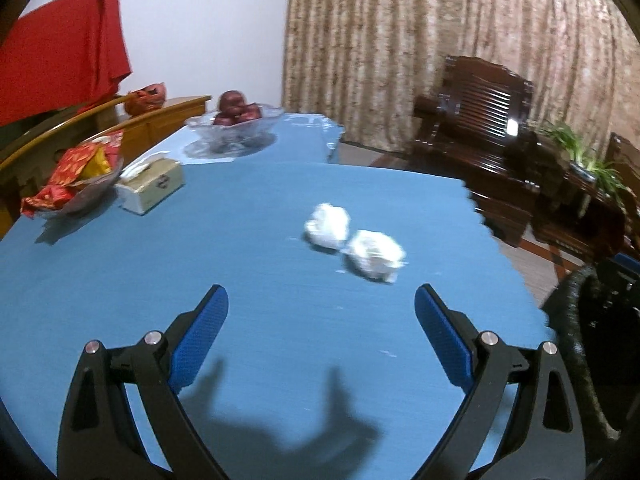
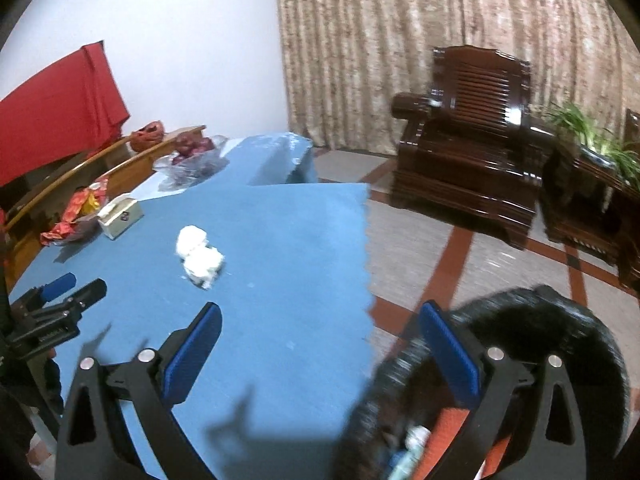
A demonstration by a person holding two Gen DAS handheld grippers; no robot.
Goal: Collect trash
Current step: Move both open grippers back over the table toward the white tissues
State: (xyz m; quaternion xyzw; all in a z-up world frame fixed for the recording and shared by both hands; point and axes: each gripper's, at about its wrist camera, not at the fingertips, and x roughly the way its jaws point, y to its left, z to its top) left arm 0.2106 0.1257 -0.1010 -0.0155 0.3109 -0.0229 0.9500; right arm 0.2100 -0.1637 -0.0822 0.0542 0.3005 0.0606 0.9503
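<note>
Both grippers spread, empty. Paper wads [image 1: 352, 240] lie ahead-right of left gripper [image 1: 320, 312], toward table's [image 1: 120, 280] right edge; left nearer than right gripper [image 2: 320, 328].

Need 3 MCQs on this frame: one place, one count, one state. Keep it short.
1. Where is the tissue box?
A. between a snack bowl and the paper wads
B. on the armchair
C. on the floor

2. How many crumpled paper wads lie on the blue tablecloth?
A. one
B. two
C. four

3. State of the left gripper?
A. shut on a wad
B. open, empty
C. shut, empty

Key: 1 A, the box sits right of the snack bowl; 2 B, two white wads touch; 3 B, blue pads stand wide apart with bare cloth between.
</note>
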